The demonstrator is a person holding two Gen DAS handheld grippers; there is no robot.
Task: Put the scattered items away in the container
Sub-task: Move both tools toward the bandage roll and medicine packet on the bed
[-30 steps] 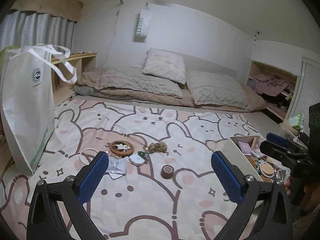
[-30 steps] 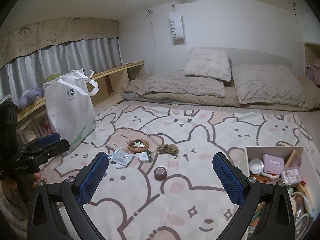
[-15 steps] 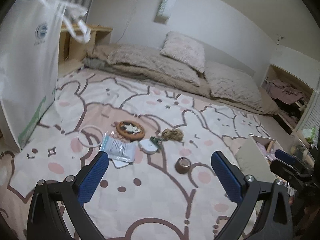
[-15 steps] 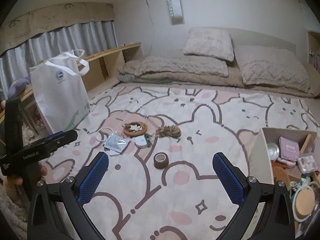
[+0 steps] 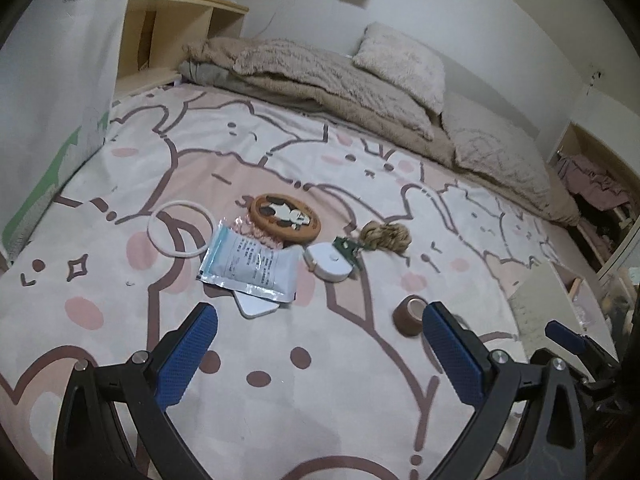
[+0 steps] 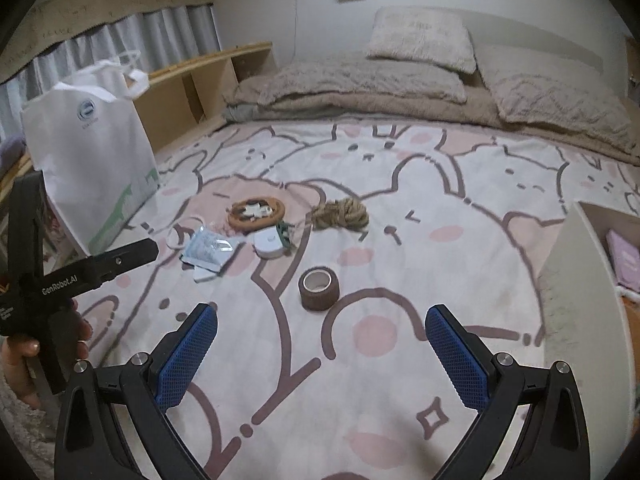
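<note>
Bedroom floor laid with a rabbit-print blanket (image 6: 400, 200), beige bedding and pillows (image 6: 420, 36) heaped along the far wall. White tote bag (image 6: 88, 152): upright at the blanket's left edge, leaning beside a low wooden shelf (image 6: 208, 76). Container (image 6: 580, 280): an open pale box at the right edge of the blanket, already holding a purple item and other small goods, set near the loose items, presumably so each carry is short. Left tongs (image 5: 320, 344): blue pads spread wide, nothing between them, hovering low over the blanket and aimed toward the left cluster. Right tongs (image 6: 320, 344): likewise spread and empty, pointed at the tape roll. Scattered items, none yet gathered: round wooden coaster (image 5: 286, 216) with a white figure on top; foil sachet (image 5: 250, 264) lying over a flat white card (image 5: 256, 306); thin white ring (image 5: 180, 228) flat, just left of the sachet; coil of jute rope (image 5: 386, 236); white round tape measure (image 5: 328, 260) with a small green piece touching it, between coaster and rope. Brown tape roll (image 6: 319, 288): standing on its rim face-up, apart from the cluster and nearest both the right tongs and the container; judged the likeliest first pick, its open core and rigid wall suiting a pinch across the rim.
</note>
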